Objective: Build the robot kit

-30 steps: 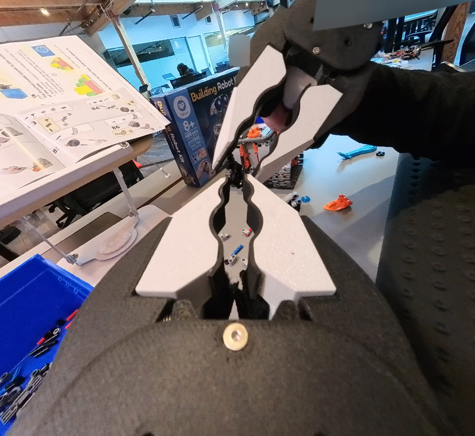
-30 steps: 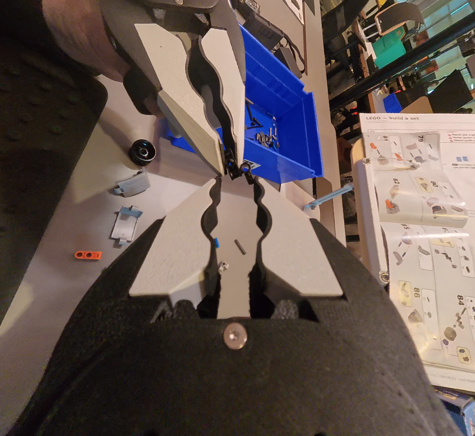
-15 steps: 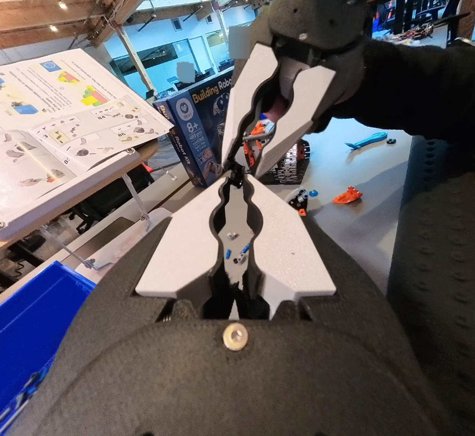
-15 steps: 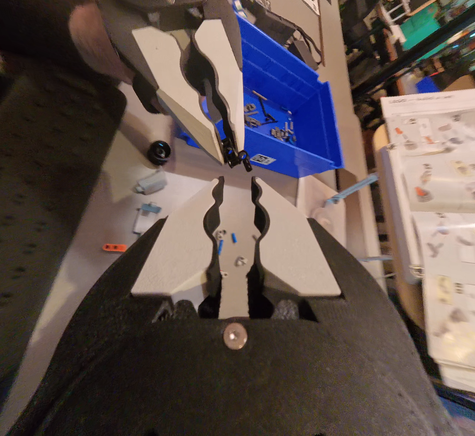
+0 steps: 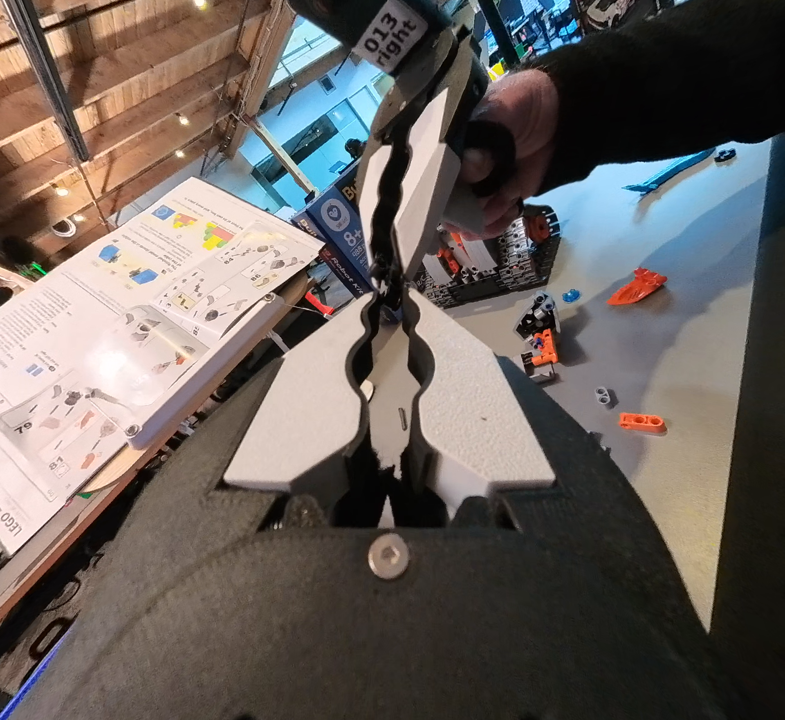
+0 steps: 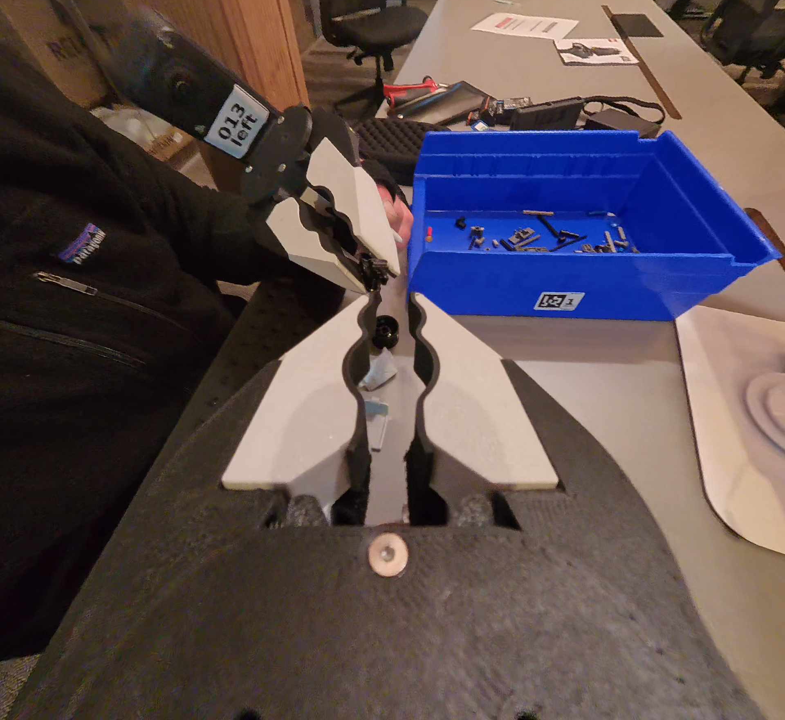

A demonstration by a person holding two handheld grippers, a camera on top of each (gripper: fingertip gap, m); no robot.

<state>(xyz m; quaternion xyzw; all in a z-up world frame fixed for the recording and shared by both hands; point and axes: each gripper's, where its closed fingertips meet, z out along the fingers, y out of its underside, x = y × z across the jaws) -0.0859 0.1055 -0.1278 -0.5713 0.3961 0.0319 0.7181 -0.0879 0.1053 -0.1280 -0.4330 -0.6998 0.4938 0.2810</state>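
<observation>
1. While both tools hovered tip to tip above the desk, the left gripper pinched a small black piece.
2. The right gripper, jaws parted and empty, pointed at it, just beside the blue bin.

The left gripper has its jaws pinched on a small black part, held in the air above the worktop, just left of the blue bin. The right gripper is parted, its tips just beside that part.
</observation>
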